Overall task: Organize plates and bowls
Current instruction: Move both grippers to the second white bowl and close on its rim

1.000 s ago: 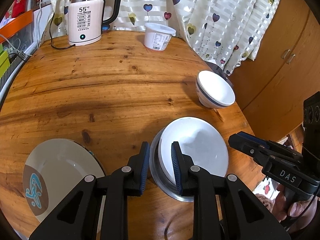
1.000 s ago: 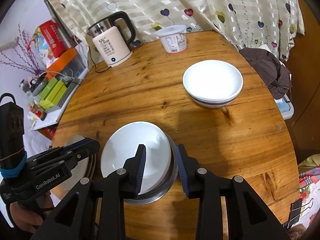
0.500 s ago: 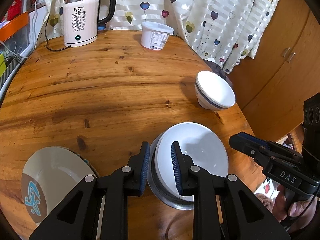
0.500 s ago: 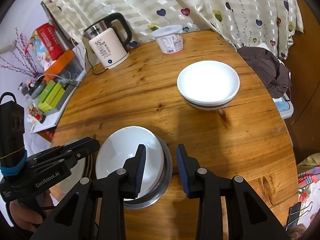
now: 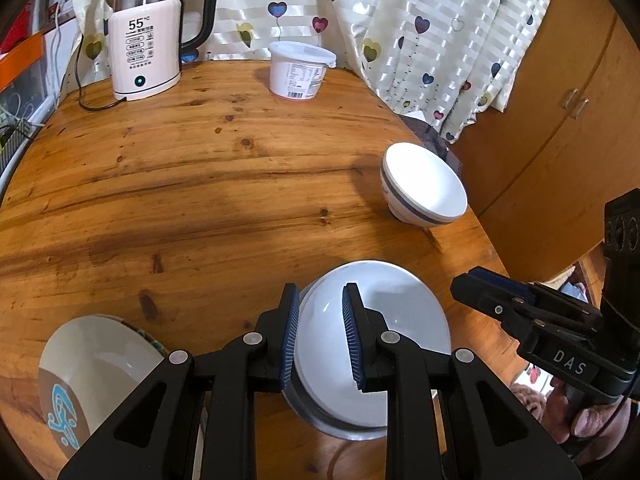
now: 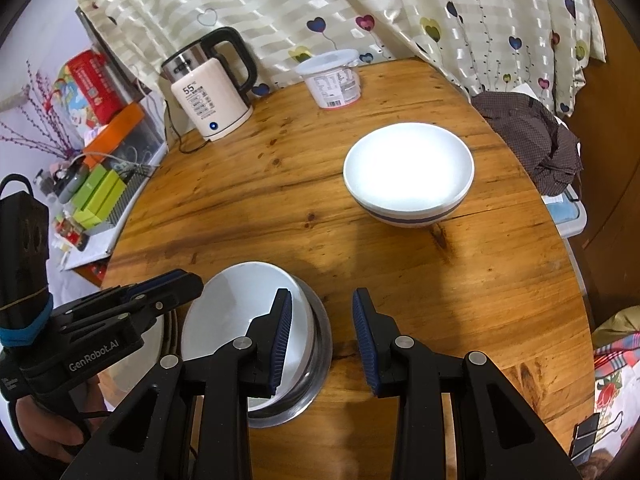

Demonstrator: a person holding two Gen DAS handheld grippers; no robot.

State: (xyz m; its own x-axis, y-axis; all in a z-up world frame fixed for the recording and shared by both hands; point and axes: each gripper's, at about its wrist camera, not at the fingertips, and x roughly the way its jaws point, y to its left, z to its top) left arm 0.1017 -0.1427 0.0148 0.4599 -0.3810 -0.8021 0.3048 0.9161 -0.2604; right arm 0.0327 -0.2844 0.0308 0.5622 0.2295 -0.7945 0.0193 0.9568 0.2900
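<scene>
Hovering, both ribbed-pad grippers [image 5: 319,340] [image 6: 322,338] slightly parted, empty, over glossy white bowl [image 5: 384,344] in steel dish [image 6: 320,344].

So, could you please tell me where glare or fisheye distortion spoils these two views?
Right wrist view: the blue-striped bowl is blown out to flat white inside, its detail lost. Left wrist view: the table edge bows strongly, and the corners are vignetted black. Both views are otherwise sharp, with soft shadows on the wood.

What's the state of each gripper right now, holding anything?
Left gripper: open, holding nothing; above the white bowl nested in the metal bowl.
Right gripper: open, holding nothing; above the table beside that stack.
</scene>
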